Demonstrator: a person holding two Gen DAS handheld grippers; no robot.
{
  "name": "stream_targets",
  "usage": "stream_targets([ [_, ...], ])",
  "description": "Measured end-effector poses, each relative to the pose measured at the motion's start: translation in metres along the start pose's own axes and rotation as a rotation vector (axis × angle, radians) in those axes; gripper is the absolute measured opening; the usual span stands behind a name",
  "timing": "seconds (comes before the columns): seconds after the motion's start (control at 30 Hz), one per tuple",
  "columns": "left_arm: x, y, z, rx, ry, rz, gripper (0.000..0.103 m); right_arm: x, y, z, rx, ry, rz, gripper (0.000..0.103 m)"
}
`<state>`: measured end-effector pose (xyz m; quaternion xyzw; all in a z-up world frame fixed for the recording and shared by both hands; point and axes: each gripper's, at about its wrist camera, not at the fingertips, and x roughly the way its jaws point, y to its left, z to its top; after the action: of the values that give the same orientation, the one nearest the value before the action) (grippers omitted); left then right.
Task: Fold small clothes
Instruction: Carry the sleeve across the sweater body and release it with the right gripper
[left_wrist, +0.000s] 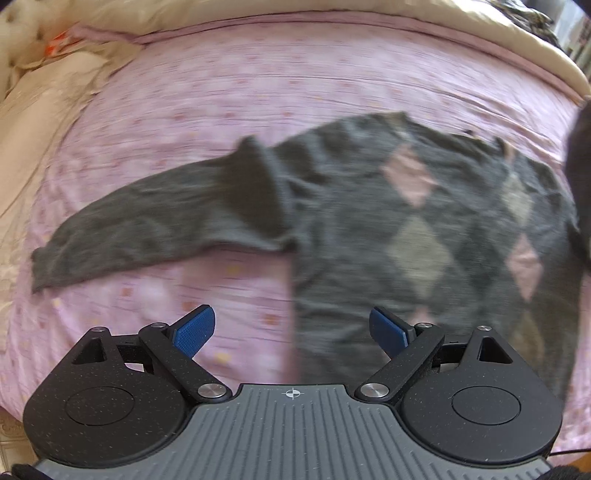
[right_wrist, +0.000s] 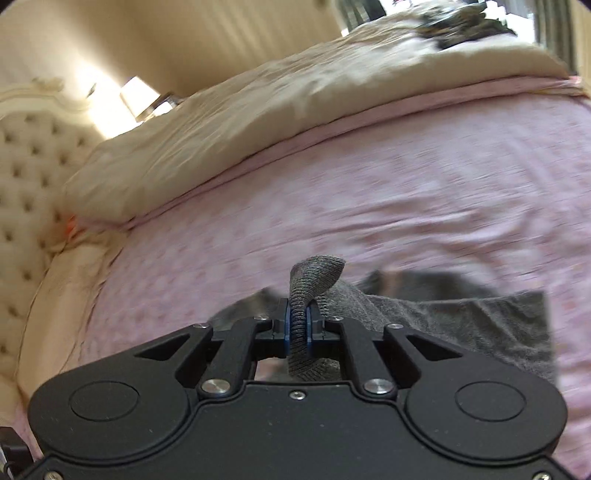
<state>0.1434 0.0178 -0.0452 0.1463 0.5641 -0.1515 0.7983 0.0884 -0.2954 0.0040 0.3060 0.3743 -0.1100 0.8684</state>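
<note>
A small dark grey sweater (left_wrist: 369, 229) with pink and light grey diamonds lies spread on the pink bedspread (left_wrist: 258, 92). One sleeve (left_wrist: 147, 225) stretches out to the left. My left gripper (left_wrist: 291, 332) hovers open just above the sweater's lower left edge, nothing between its blue pads (left_wrist: 194, 330). In the right wrist view my right gripper (right_wrist: 298, 325) is shut on a ribbed grey edge of the sweater (right_wrist: 314, 280), lifted off the bed, and the rest of the knit (right_wrist: 480, 325) trails to the right. Both views are motion-blurred.
A cream duvet (right_wrist: 258, 110) is bunched along the far side of the bed. A tufted cream headboard (right_wrist: 26, 177) and pillows (left_wrist: 37, 122) stand at the left. A dark shape (left_wrist: 580, 177) intrudes at the right edge of the left wrist view.
</note>
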Motion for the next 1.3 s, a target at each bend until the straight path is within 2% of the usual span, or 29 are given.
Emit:
stream_targets([
  [0.13,0.004,0.04,-0.002,-0.024,-0.011,0.033,0.091,0.062,0.054,-0.027,-0.039,0.058,0.005,0.013],
  [0.23,0.007,0.065,-0.004,-0.044,-0.018,0.053,0.091,0.094,0.08,-0.046,-0.064,0.091,-0.028,0.014],
  [0.3,0.01,0.079,-0.004,-0.056,-0.016,0.052,0.091,0.111,0.091,-0.056,-0.073,0.106,-0.055,0.027],
  [0.37,0.014,0.092,-0.005,-0.079,-0.013,0.039,0.091,0.117,0.096,-0.063,-0.068,0.107,-0.054,0.03],
  [0.4,0.015,0.098,-0.006,-0.095,-0.012,0.034,0.091,0.117,0.098,-0.066,-0.066,0.101,-0.05,0.044],
  [0.47,0.018,0.109,-0.007,-0.134,-0.009,0.025,0.091,0.109,0.096,-0.071,-0.068,0.081,-0.048,0.055],
  [0.53,0.021,0.118,-0.008,-0.164,0.002,0.0,0.091,0.101,0.09,-0.076,-0.08,0.076,-0.067,0.055],
  [0.7,0.026,0.12,-0.007,-0.161,0.006,0.0,0.091,0.071,0.04,-0.092,-0.044,0.091,-0.189,0.055],
  [0.9,0.034,0.106,-0.005,-0.143,0.024,-0.022,0.091,0.019,-0.047,-0.113,0.028,0.077,-0.434,0.055],
  [1.03,0.037,0.087,-0.004,-0.119,0.038,-0.026,0.091,-0.002,-0.103,-0.121,0.087,0.089,-0.579,0.055],
  [1.1,0.037,0.075,-0.004,-0.113,0.042,-0.028,0.091,-0.007,-0.124,-0.122,0.11,0.092,-0.597,0.055],
  [1.23,0.034,0.053,-0.004,-0.113,0.045,-0.019,0.091,-0.007,-0.143,-0.112,0.116,0.081,-0.55,0.055],
  [1.3,0.032,0.045,-0.003,-0.118,0.041,-0.009,0.091,-0.005,-0.153,-0.105,0.132,0.089,-0.613,0.055],
])
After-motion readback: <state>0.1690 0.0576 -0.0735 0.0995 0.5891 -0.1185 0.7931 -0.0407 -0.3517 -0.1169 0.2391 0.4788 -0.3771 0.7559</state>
